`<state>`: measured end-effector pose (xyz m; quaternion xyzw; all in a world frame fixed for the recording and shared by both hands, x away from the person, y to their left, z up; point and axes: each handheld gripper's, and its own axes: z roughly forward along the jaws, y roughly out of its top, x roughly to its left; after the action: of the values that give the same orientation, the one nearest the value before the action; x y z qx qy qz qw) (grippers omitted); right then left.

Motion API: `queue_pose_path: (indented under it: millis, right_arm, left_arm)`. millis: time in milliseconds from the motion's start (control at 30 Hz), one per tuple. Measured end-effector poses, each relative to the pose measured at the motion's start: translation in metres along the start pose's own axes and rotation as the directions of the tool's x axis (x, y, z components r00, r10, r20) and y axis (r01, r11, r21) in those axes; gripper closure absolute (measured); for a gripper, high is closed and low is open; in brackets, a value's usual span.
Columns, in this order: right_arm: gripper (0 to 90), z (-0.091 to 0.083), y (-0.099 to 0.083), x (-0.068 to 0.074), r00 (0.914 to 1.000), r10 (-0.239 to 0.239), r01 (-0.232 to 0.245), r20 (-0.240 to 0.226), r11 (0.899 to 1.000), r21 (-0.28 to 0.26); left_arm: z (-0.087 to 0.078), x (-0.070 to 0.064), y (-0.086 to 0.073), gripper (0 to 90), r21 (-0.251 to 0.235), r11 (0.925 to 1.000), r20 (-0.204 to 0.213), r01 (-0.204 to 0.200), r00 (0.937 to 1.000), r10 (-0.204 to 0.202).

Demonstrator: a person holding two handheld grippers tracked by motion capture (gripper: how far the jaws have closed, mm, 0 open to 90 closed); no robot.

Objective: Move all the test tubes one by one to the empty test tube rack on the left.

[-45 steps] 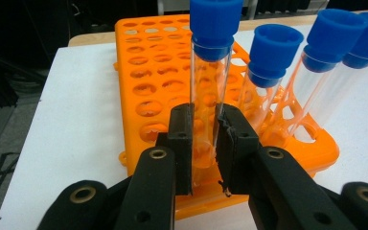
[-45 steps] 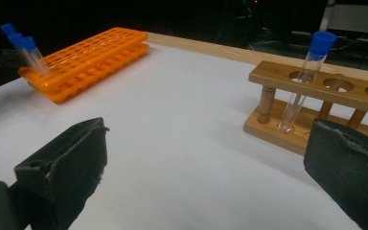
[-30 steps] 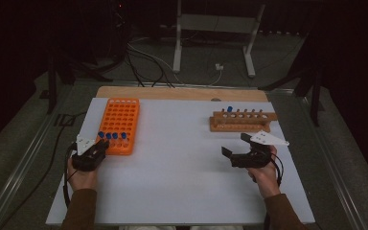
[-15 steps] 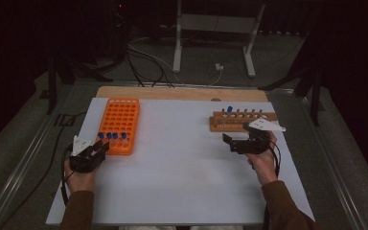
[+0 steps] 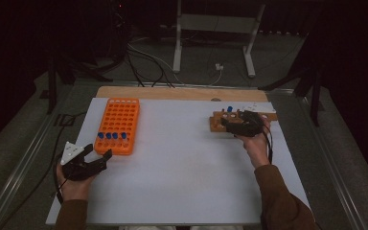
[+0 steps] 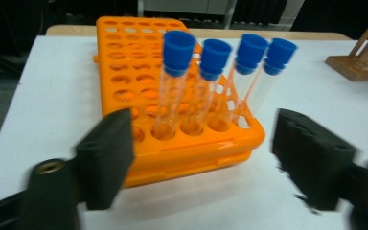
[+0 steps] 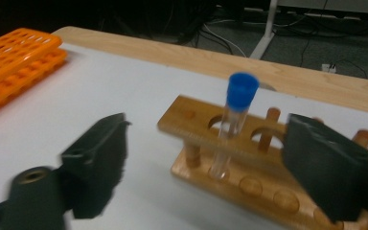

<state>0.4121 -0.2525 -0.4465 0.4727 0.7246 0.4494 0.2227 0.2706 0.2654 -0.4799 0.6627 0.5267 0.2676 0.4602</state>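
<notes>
Right now the right gripper (image 7: 206,163) has its two black fingers (image 7: 98,160) spread wide, one on each side of a single blue-capped test tube (image 7: 232,132) at the centre of the right gripper view, neither one touching the glass. That tube stands upright in an end hole of a wooden rack (image 7: 249,163), its foot seated in a dimple in the lower board, which is why it stays vertical; the spread looks like the set-up for closing on the tube just below its cap. In the high view this rack (image 5: 218,123) sits at the right of the white worktop (image 5: 182,167), with the right gripper (image 5: 242,125) over it. The left gripper (image 6: 201,158) also has its fingers (image 6: 108,153) wide apart and empty, aimed at the near end of an orange rack (image 6: 172,139) where four blue-capped tubes (image 6: 215,81) stand in the front row, leaning a little in their loose holes. Seen from above, the left gripper (image 5: 87,163) lies at the lower left of the frame, just short of the orange rack (image 5: 117,125) and apart from it, seemingly waiting. No label, brand or writing can be read on racks, tubes or grippers.
</notes>
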Motion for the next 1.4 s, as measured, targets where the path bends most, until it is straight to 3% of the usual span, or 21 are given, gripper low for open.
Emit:
queue_pose_path:
  millis: [167,300,367,500,800,1400]
  right_arm:
    - [37.1,0.015,0.005,-0.003,0.9992,0.01,-0.01,0.039,1.0,0.005]
    - [49.8,0.027,0.002,-0.002,0.9965,-0.017,0.014,0.082,0.999,0.032]
    - [58.3,0.031,0.0,-0.002,0.9961,-0.018,0.016,0.086,1.0,0.024]
    - [65.4,0.033,-0.001,0.0,0.9957,-0.023,0.021,0.09,1.0,0.015]
    - [75.9,0.035,-0.003,0.005,0.9923,-0.037,0.037,0.119,0.999,-0.001]
    - [77.0,0.027,0.001,0.004,0.9891,-0.053,0.06,0.137,0.997,-0.044]
  left_arm:
    - [-0.005,-0.004,0.002,1.9,-0.019,0.9998,-0.004,0.008,1.0,-0.008]
    - [-0.006,-0.006,0.003,1.5,-0.026,0.9997,0.001,0.004,1.0,-0.004]
    - [-0.005,-0.007,0.002,1.5,-0.022,0.9998,-0.004,-0.004,1.0,0.004]
    - [-0.004,-0.007,0.002,1.5,-0.018,0.9998,-0.001,-0.003,1.0,0.003]
    - [-0.004,-0.008,0.002,1.5,-0.018,0.9998,0.0,-0.001,1.0,0.001]
    - [-0.002,-0.01,0.002,1.6,-0.012,0.9999,0.005,-0.002,1.0,0.002]
